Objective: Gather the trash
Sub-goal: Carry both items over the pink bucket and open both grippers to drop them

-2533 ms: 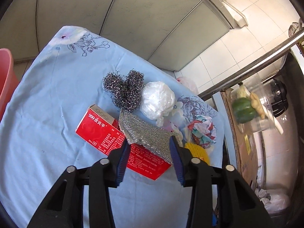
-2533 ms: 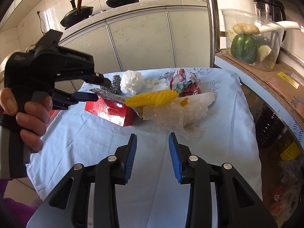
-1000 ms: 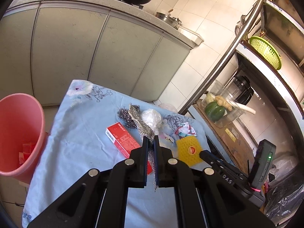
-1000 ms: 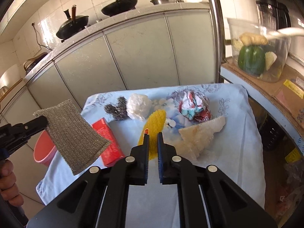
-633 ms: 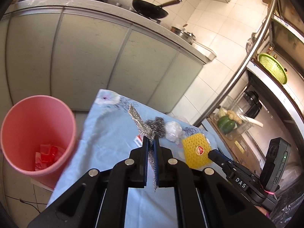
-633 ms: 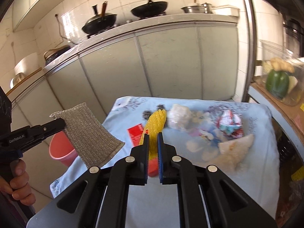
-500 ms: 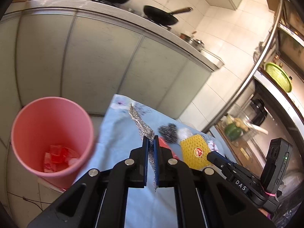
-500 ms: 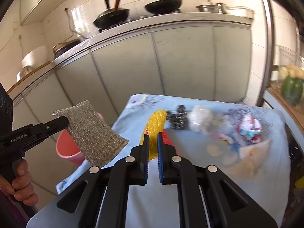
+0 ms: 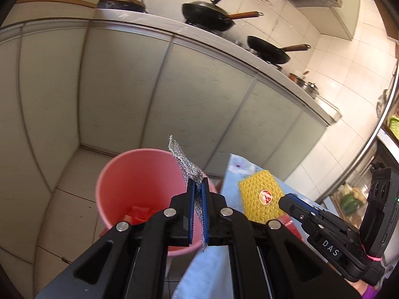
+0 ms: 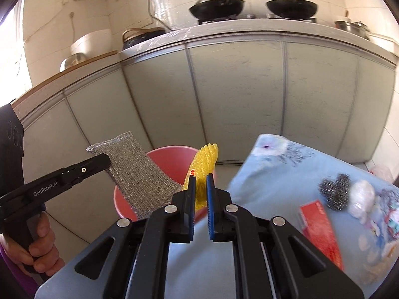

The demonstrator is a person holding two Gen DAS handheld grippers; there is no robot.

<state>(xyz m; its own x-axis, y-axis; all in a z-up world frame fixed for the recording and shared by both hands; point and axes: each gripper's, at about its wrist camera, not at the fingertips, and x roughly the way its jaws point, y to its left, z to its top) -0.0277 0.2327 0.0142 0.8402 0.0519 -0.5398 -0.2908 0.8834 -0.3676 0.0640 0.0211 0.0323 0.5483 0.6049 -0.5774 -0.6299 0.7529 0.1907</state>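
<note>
Both grippers carry trash toward the pink bin (image 9: 129, 186). We hold the left gripper (image 9: 197, 194) clamped on the silver scouring pad (image 9: 185, 167) — in the left wrist view the pad runs edge-on up from the jaws toward 11 o'clock, in front of the bin's mouth. The right gripper (image 10: 200, 191) is pinched narrow on the yellow foam net (image 10: 204, 159), which stands up from the jaws toward 12 o'clock against the bin's far rim.

In the right wrist view the bin sits at 12 o'clock just past the edge of the blue cloth (image 10: 269, 174), partly covered by the pad. Red scraps (image 9: 138, 214) already lie in its bottom.

For the drop, we judge:
- Bring each gripper over the middle of the opening, not the rim — the pad is floppy and could drape on the lip.
- Release one at a time; the two loads hang close together in the right view and could snag.
- The foam net is light and may cling to the pads, so open wide and tip the fingers down.

On the cloth at 3 o'clock remain the red box (image 10: 320, 231), steel wool (image 10: 335, 191), white plastic wad (image 10: 361, 199) and crumpled wrappers, blurred.
</note>
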